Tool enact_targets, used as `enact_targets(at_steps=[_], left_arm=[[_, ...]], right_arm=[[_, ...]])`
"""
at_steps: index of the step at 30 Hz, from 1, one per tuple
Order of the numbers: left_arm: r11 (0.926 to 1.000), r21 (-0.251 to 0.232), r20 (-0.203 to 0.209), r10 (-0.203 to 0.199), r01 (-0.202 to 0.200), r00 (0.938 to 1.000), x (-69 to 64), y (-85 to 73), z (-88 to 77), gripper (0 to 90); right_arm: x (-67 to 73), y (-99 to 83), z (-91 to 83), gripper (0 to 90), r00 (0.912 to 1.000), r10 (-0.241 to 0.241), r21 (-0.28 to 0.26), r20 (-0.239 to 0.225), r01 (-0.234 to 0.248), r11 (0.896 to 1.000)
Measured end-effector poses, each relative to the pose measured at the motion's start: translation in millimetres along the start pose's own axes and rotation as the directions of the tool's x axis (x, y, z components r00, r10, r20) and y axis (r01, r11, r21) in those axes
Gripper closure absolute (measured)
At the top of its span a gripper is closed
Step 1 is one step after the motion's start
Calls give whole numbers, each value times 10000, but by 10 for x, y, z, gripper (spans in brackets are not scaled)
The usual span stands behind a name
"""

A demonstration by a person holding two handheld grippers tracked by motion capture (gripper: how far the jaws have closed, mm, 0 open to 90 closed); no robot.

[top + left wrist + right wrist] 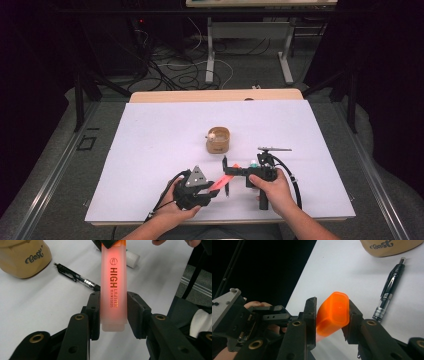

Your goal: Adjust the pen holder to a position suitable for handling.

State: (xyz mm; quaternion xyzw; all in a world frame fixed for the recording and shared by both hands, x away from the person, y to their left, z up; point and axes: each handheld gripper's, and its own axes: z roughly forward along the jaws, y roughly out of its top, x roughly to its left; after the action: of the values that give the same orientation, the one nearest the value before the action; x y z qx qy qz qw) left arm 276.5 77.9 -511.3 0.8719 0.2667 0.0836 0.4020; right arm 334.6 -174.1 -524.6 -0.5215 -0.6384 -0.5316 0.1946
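A pink-orange highlighter (218, 183) hangs just above the white table between my two grippers. My left gripper (113, 302) is shut on its glowing barrel (113, 277), printed "HIGH LIGHTER", both pads against its sides. My right gripper (333, 312) is shut on the orange cap (335, 315) at the other end. In the high view the left gripper (210, 190) sits at the front centre, and the right gripper (229, 172) faces it from the right. The left gripper (249, 322) and its hand also appear in the right gripper view.
A black pen (226, 181) lies on the table under the highlighter. A tan wooden cup (218, 141) marked "Best" stands behind it at mid-table. A grey pen (274, 149) and a small white item (132, 259) lie at the right.
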Motion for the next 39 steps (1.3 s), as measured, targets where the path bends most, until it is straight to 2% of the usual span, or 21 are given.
enact_targets(at_steps=[4,6,9,11,16,20,24,29,30,33,39], left_arm=[[10000,-13,-7,20,-20,10000,1,0,0,657],[10000,-11,19,-29,29,10000,0,0,-1,656],[9999,95,104,-104,103,9999,6,3,-8,653],[9995,45,101,-320,320,9994,18,-1,3,648],[9978,135,23,-642,642,9979,80,-14,5,582],[9973,77,-218,-734,736,9971,130,-24,1,526],[9969,-18,-400,-781,781,9961,196,-37,-4,498],[9960,-28,-597,-899,899,9942,268,-61,-7,478],[9947,-28,-584,-1025,1025,9930,276,-68,0,472],[9937,140,-742,-1096,1109,9912,319,-82,16,448],[9903,217,-873,-1350,1374,9870,416,-101,24,438]], right_arm=[[1,11,-6,714,9995,262,115,-202,-260,9996],[-22,15,-13,726,9991,193,196,-372,-186,9996],[-3,17,-3,741,9964,552,120,-636,-545,9984],[2,18,4,744,9971,434,134,-623,-427,9990],[2,66,-22,746,9991,138,-46,-399,-140,9999],[-22,151,-63,746,9999,-129,-354,66,132,9993],[-37,256,-112,746,9974,-485,-730,536,523,9960],[-35,418,-176,746,9944,-711,-1144,780,798,9902],[-23,449,-181,745,9949,-646,-1231,778,739,9896],[7,547,-182,745,9893,-969,-1453,1091,1123,9830],[146,757,-217,745,9761,-1582,-1315,1491,1781,9752]])
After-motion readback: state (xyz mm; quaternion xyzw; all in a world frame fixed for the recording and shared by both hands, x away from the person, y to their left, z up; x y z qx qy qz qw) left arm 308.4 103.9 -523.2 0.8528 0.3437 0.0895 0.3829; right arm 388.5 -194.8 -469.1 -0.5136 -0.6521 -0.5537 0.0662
